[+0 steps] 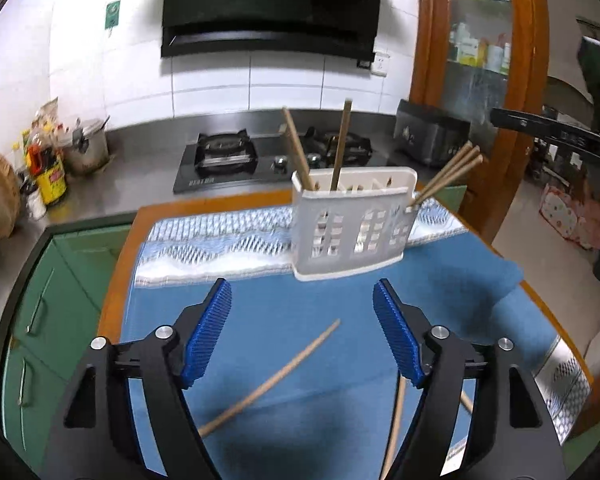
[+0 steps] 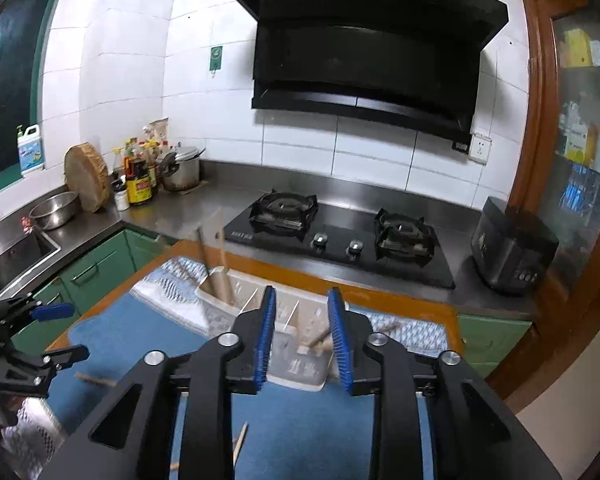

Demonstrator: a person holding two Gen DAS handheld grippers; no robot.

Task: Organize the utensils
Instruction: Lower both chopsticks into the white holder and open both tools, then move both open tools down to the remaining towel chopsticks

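Note:
A white slotted utensil holder stands on a blue mat. Two chopsticks stand upright in its left compartment, and several chopsticks lean out of its right end. My left gripper is open wide just above the mat. A loose chopstick lies below and between its fingers, and a second chopstick lies by the right finger. My right gripper hovers over the holder, its jaws a little apart and pressing on nothing. Chopstick ends show inside the holder below it.
The mat covers a wood-edged table in front of a steel counter with a gas stove. A pot, bottles, a round board, a steel bowl and a black appliance stand on the counter.

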